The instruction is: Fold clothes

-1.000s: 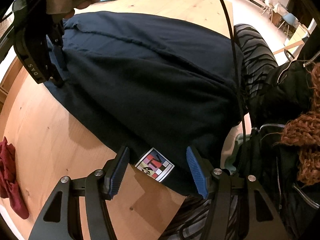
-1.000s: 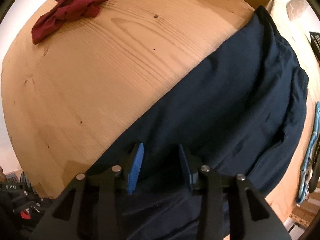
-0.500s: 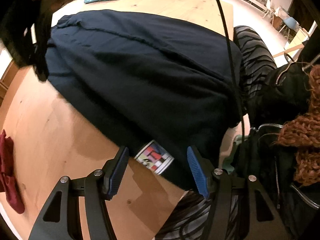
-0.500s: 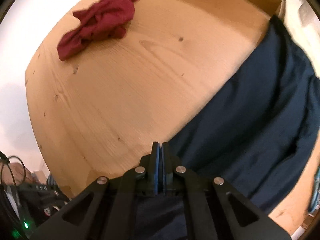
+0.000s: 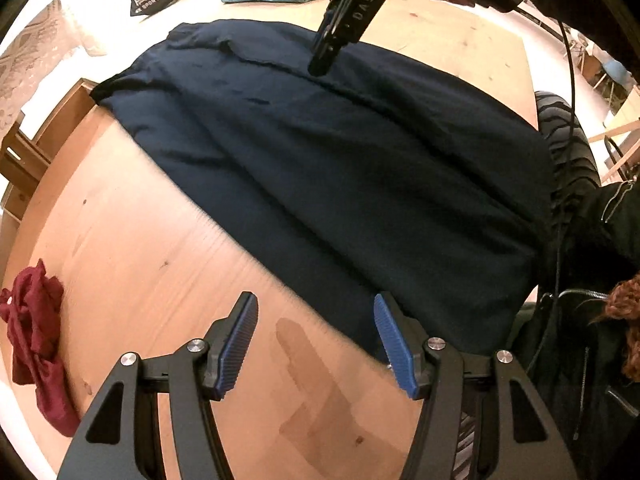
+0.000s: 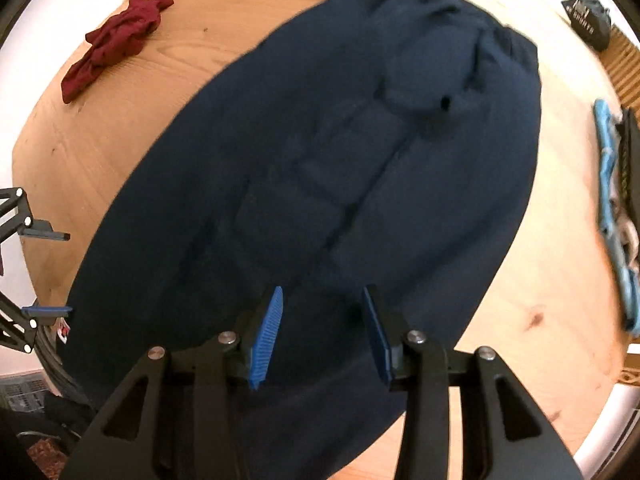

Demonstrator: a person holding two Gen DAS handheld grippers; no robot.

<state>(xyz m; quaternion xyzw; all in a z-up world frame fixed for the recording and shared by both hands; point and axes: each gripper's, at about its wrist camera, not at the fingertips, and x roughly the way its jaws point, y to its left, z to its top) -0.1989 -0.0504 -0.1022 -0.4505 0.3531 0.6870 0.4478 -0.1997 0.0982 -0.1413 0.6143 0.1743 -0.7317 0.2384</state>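
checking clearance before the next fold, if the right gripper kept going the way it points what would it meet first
Most likely the navy garment: the right gripper points steeply down with that cloth spread under its open fingers, though the gap is unclear.

- Navy garment (image 5: 344, 168): a large dark blue piece, spread mostly flat and lengthwise across the wooden desk (image 5: 152, 264). One end hangs over the desk edge nearest the person; the other end lies bunched and wrinkled toward a far corner. A seam or fold line runs down its length.
- Maroon garment (image 6: 116, 36): small, crumpled in a heap near the desk's rounded edge, well apart from the navy piece.
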